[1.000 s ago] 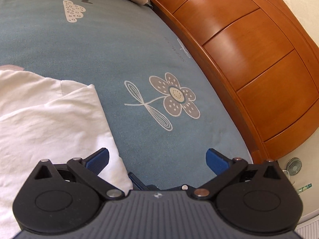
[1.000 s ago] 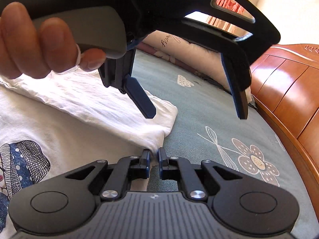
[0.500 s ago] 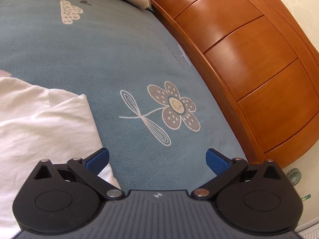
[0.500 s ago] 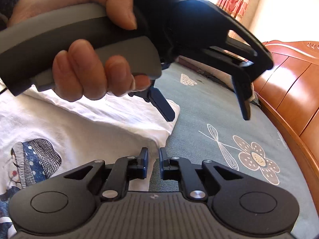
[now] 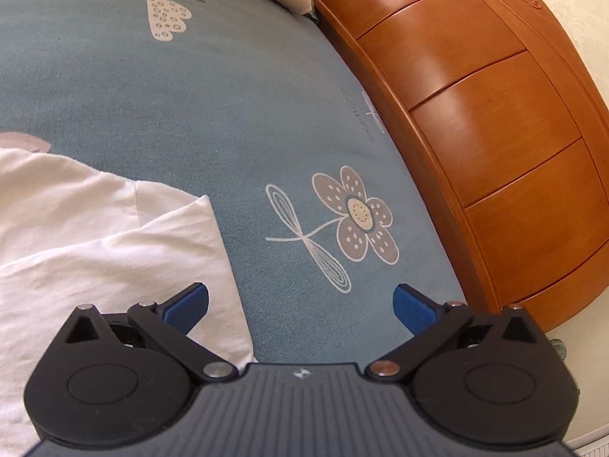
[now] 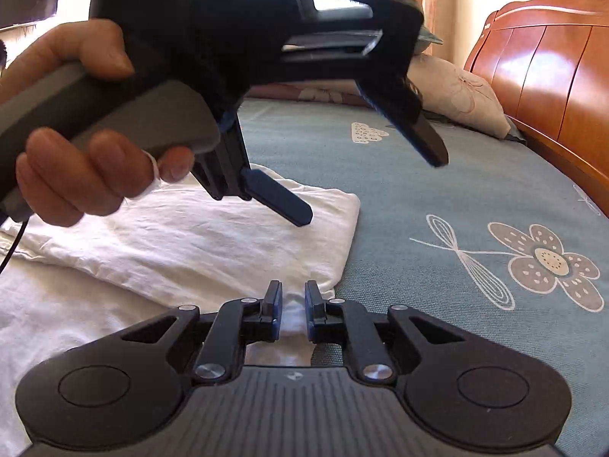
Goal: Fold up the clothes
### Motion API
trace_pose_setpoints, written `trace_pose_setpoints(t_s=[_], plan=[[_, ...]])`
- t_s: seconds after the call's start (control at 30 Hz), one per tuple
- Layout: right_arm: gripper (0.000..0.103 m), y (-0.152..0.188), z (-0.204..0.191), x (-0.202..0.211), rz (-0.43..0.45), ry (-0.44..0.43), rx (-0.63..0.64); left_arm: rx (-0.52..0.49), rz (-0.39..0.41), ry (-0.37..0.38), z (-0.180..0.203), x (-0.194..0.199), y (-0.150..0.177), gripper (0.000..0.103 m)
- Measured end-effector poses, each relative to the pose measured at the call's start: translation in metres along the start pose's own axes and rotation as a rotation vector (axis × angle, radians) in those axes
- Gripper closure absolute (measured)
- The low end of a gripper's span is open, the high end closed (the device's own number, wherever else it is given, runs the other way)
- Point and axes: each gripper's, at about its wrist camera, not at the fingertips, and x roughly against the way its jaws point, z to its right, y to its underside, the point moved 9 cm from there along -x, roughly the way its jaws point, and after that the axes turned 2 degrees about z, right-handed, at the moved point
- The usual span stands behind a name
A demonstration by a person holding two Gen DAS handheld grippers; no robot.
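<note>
Sleeve fold laid; both tongs free.
Right gripper [image 6: 293, 297] jaws have just been opening, a narrow gap over the white shirt [image 6: 190, 236] on the bed [image 5: 228, 114]; left gripper [image 5: 300, 297] spread wide, empty.

White garment [image 6: 182, 243] — left part cut off

White shirt [image 6: 213, 243] — part-folded, on bed
</note>
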Motion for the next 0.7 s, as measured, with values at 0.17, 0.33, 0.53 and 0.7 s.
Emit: trace_pose_setpoints(t_s=[0.17,0.33,0.53,0.7], plan=[[0.088,-0.001,-0.004,0.001,-0.003,0.019,0.031,0.01,0.075,-0.014,-0.009,-0.014,-0.023,0.001],[0.088,-0.003,-0.004,-0.002,-0.001,0.005,0.013,0.035,0.115,-0.028,-0.01,-0.009,-0.036,0.001],[0.087,-0.004,-0.006,-0.002,0.001,0.017,0.031,-0.023,0.085,-0.014,0.0,-0.021,-0.028,0.001],[0.086,-0.004,-0.004,-0.004,0.003,0.017,0.037,-0.048,0.107,-0.057,-0.004,-0.032,-0.039,0.001]])
